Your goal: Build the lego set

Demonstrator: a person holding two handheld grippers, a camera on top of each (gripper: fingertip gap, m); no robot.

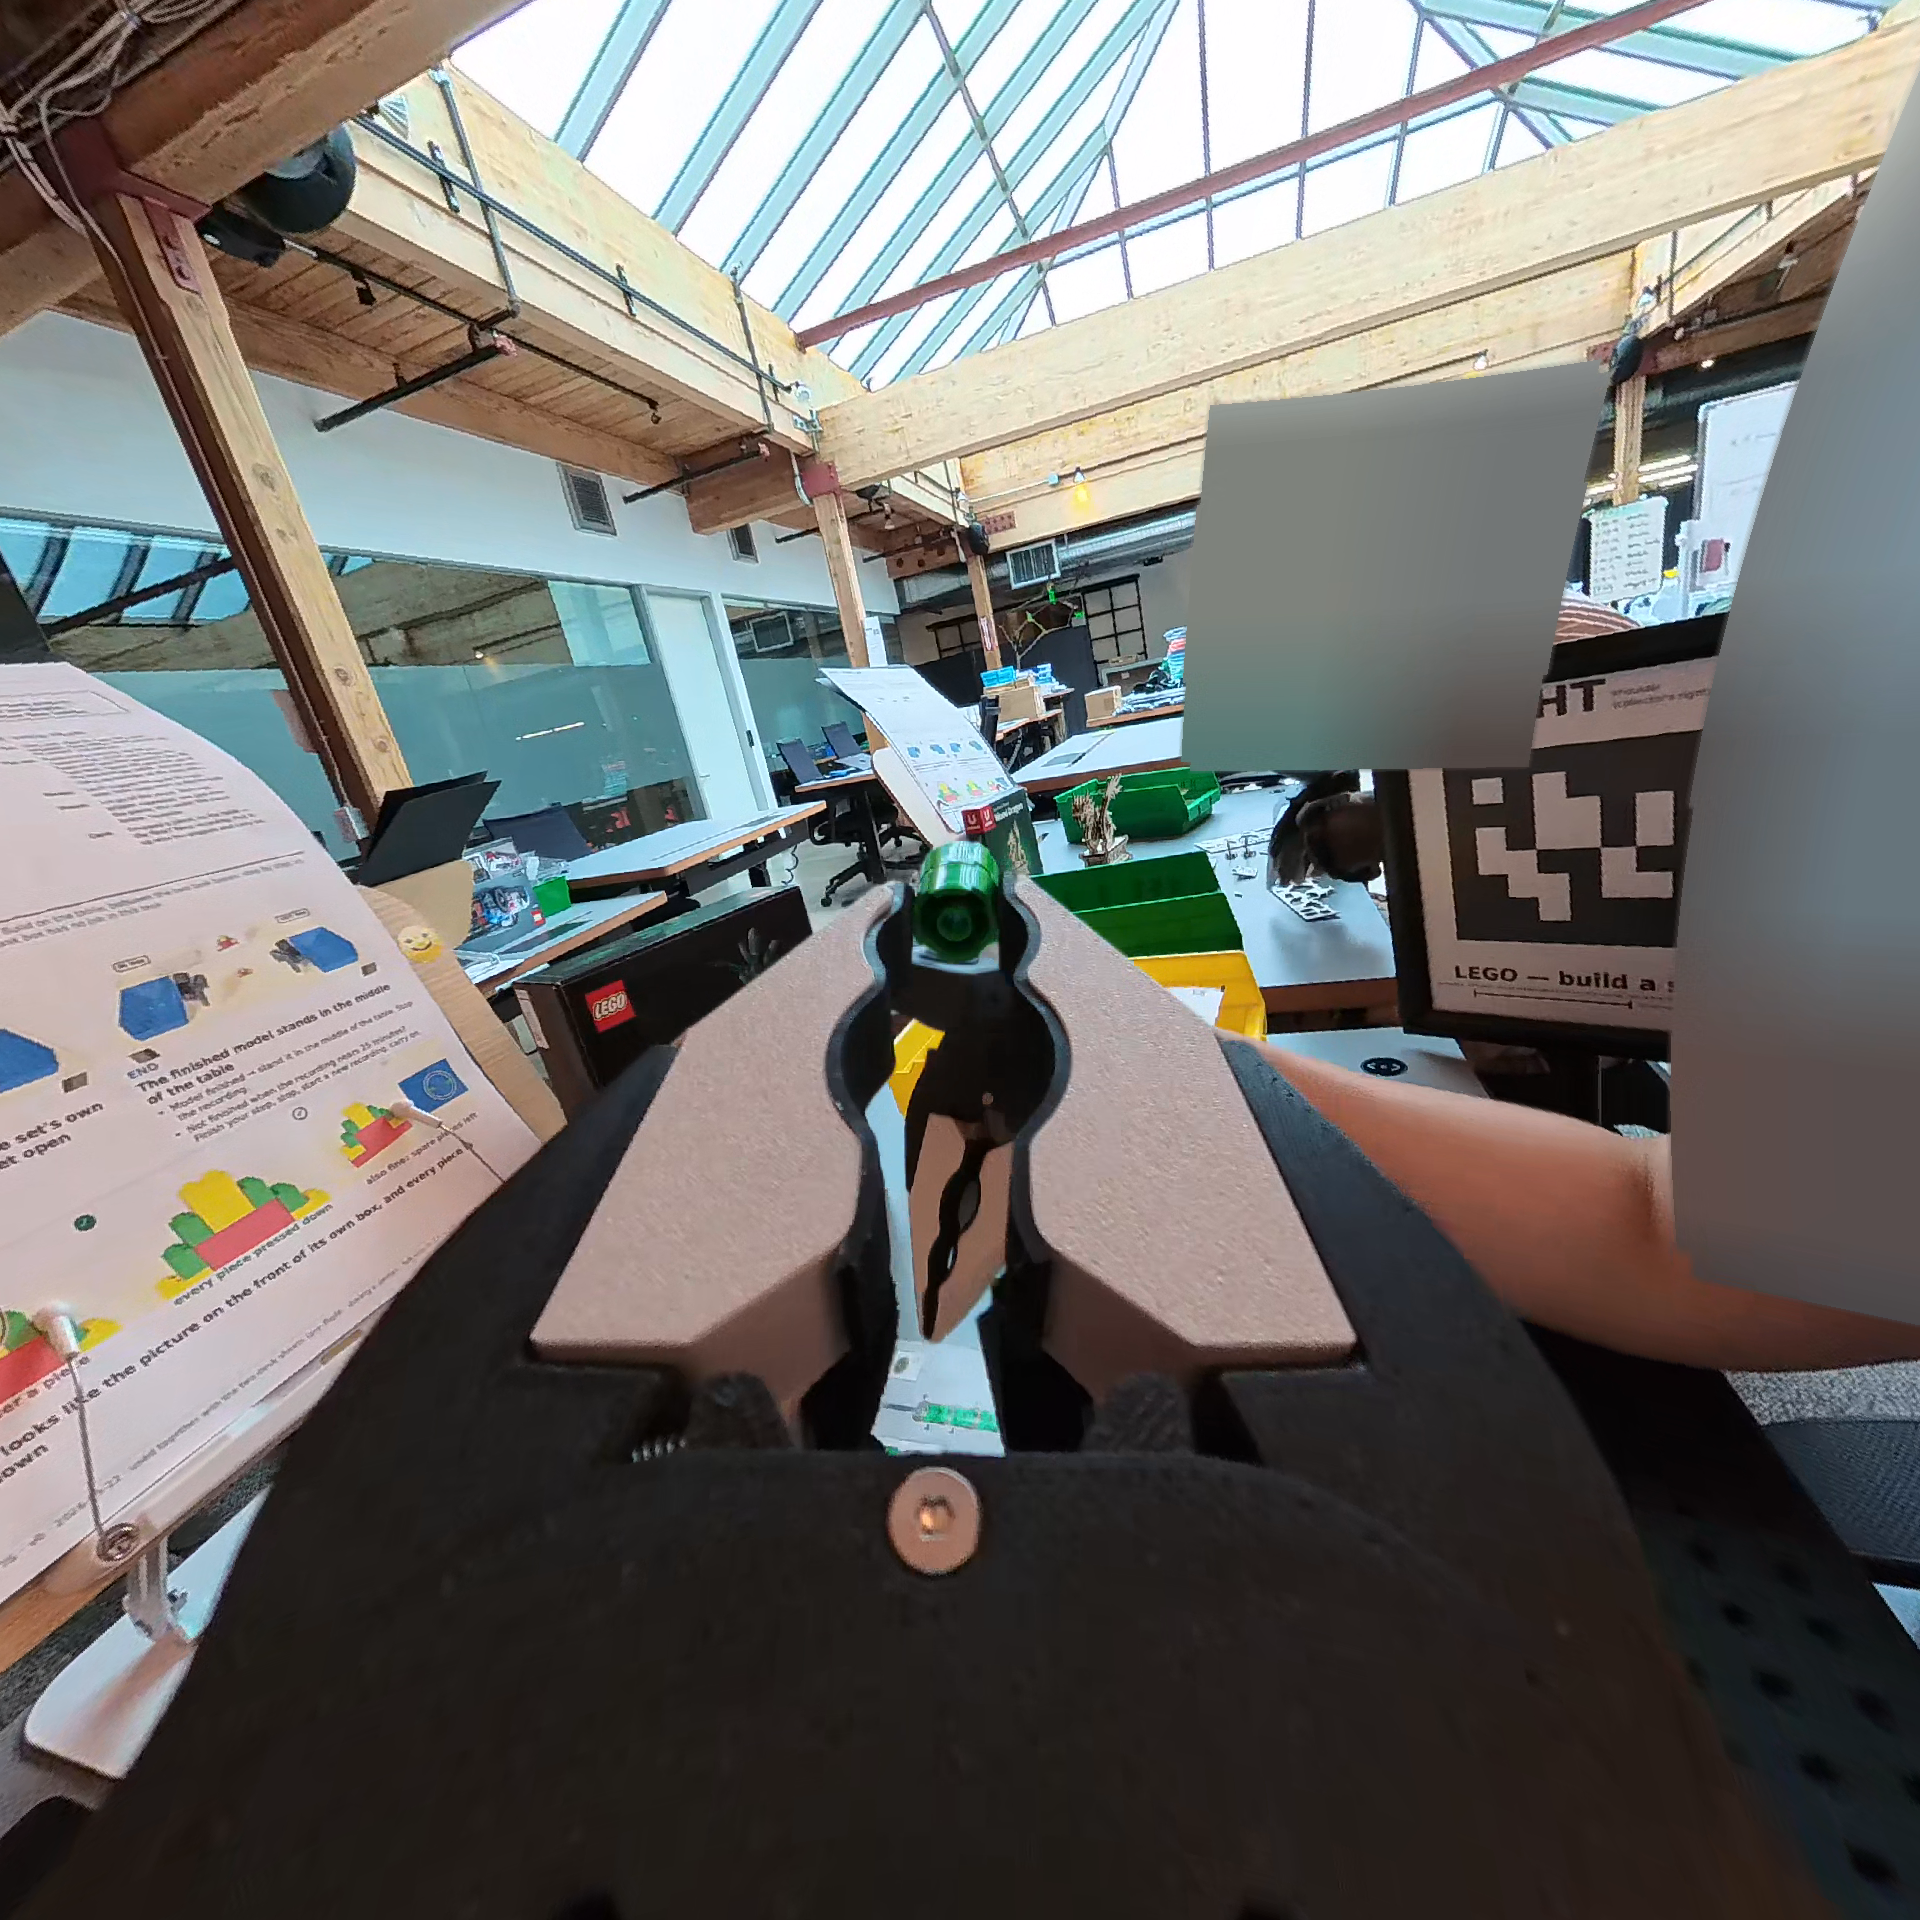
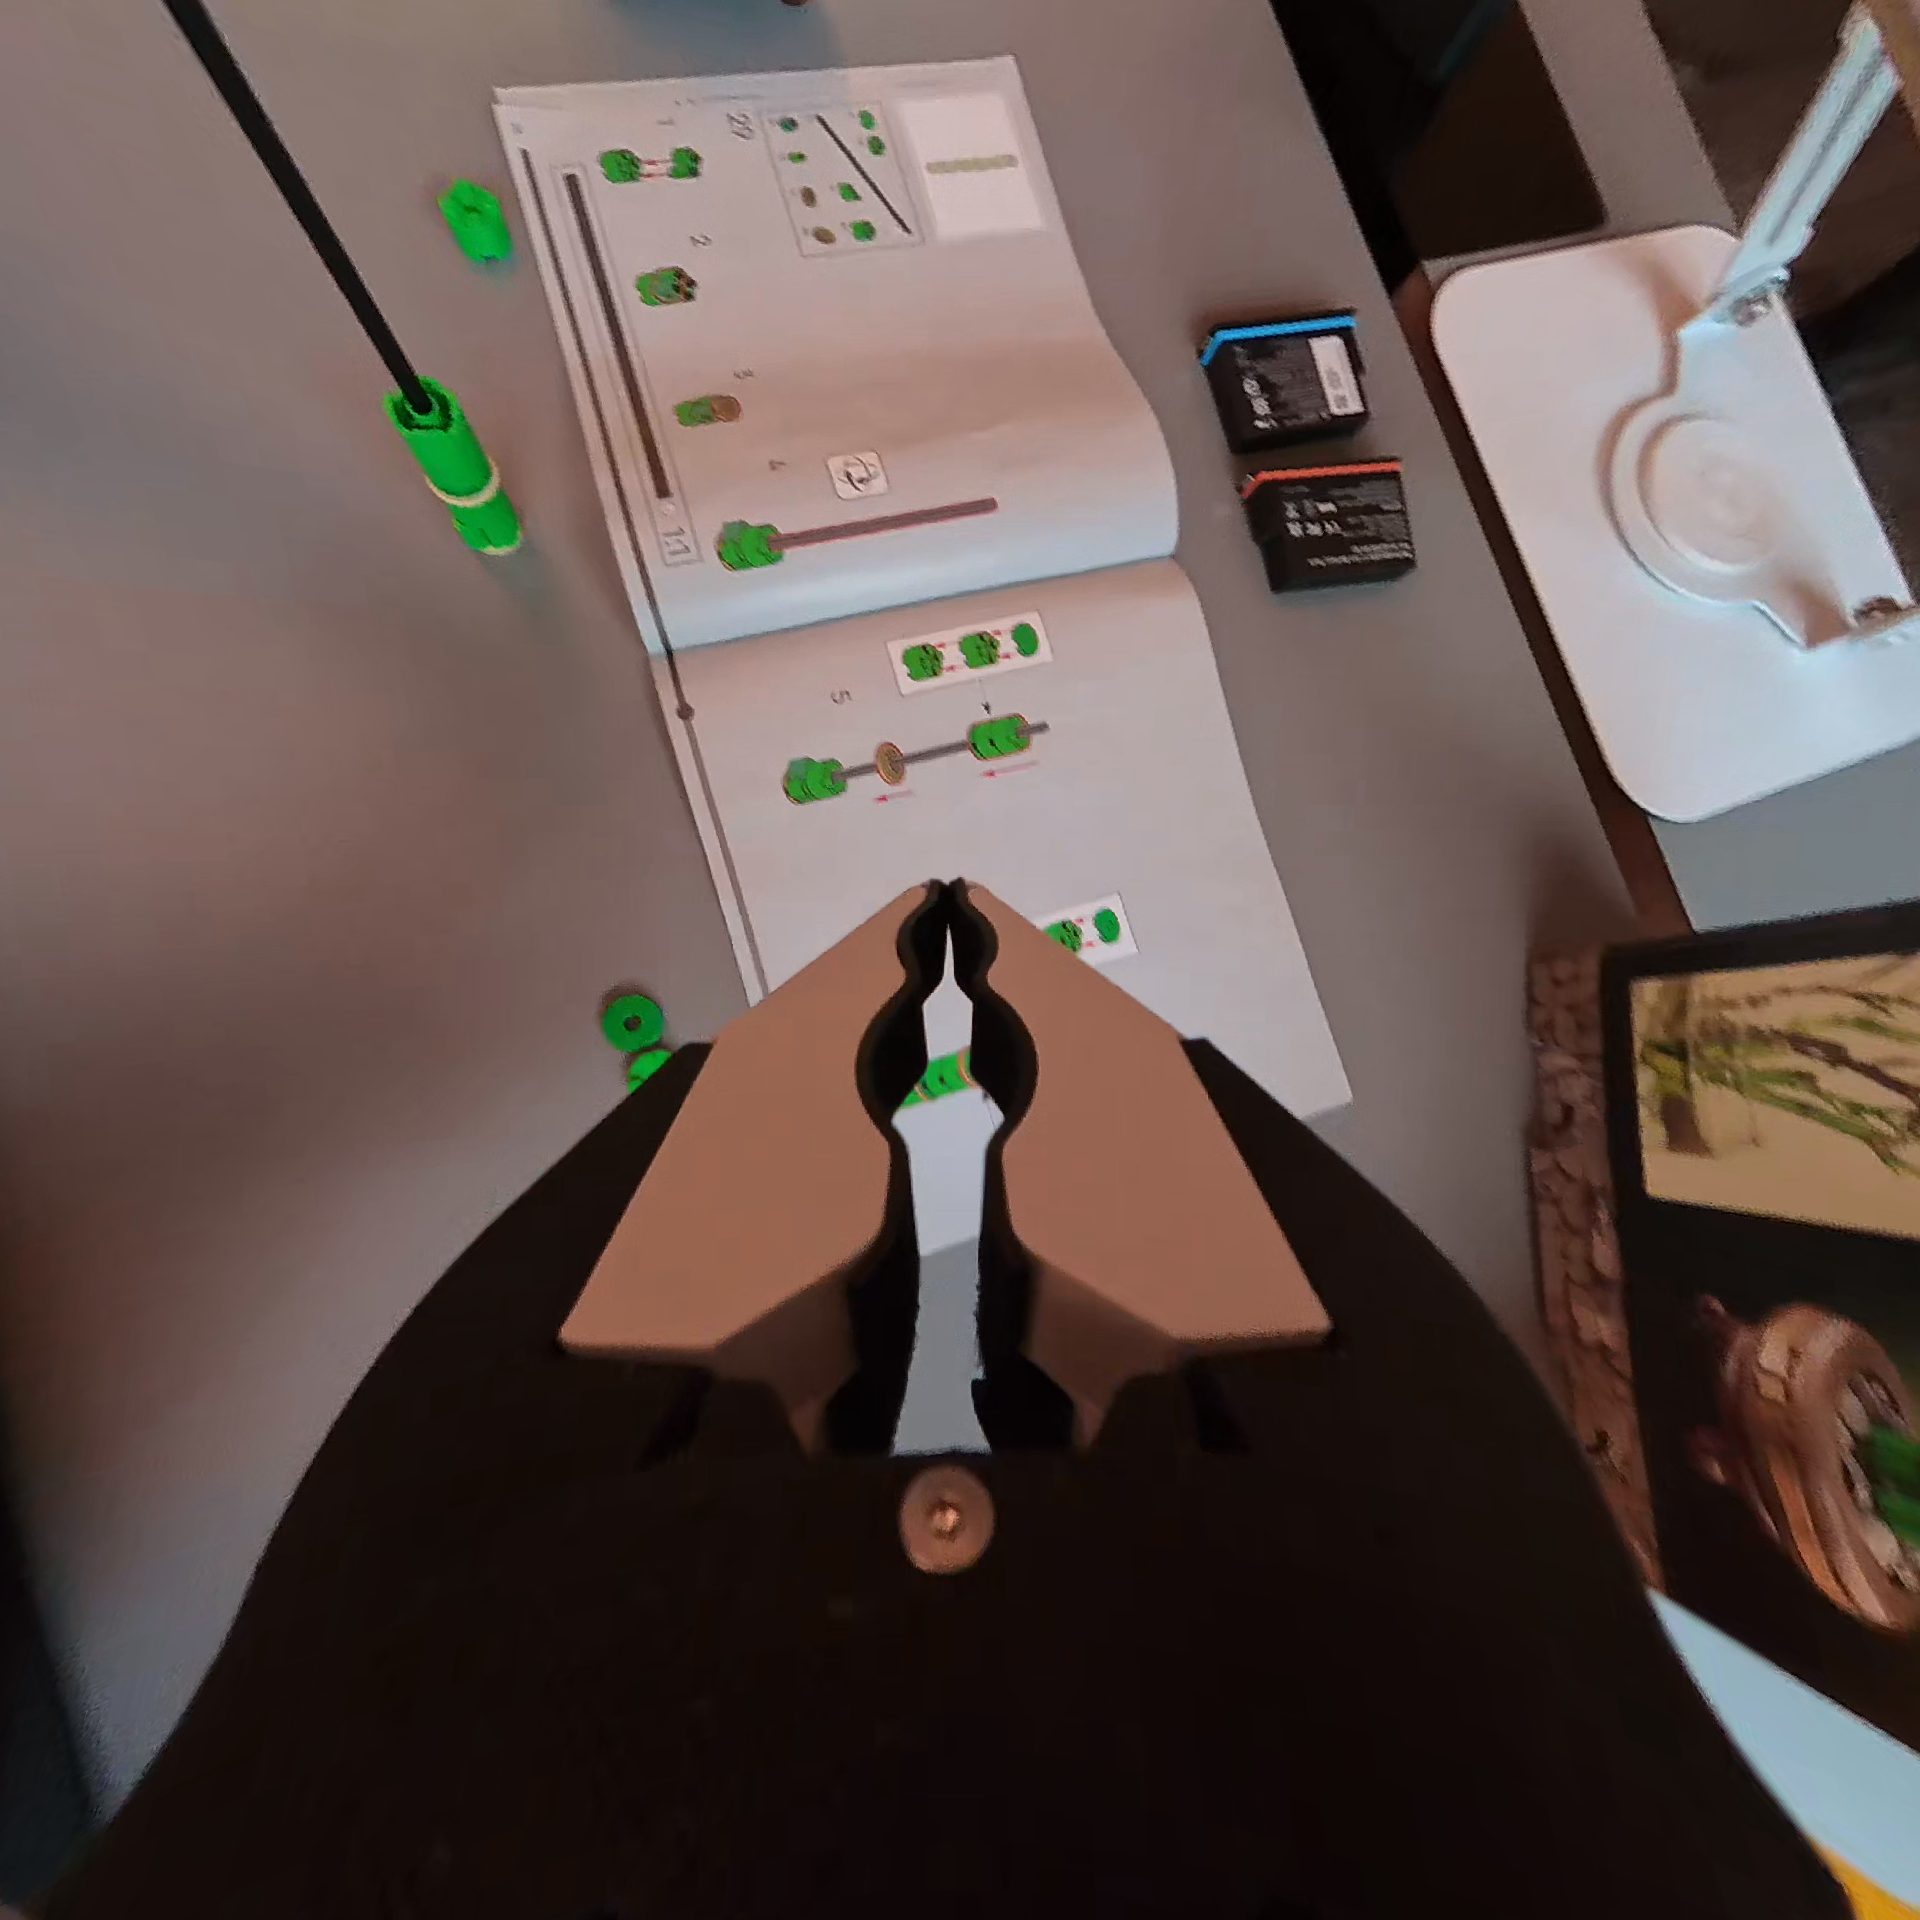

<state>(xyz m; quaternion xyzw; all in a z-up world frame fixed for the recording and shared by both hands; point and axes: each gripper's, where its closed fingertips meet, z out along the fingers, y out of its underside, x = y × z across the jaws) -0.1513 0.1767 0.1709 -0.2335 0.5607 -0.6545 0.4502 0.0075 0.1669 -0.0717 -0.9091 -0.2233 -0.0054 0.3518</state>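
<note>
My left gripper [image 1: 951, 925] pinches a green round brick [image 1: 954, 902]; my right gripper [image 2: 951, 896], closed and empty, points toward the black axle [image 2: 301, 213] lying diagonally at upper left.

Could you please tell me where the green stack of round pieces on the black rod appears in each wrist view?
Left wrist view: the green stack sits centre frame, clamped at the tips of the left gripper.
Right wrist view: it is upper left, on the black rod above the table.
Shared landmark: the green stack itself; nothing else clearly matches.
</note>
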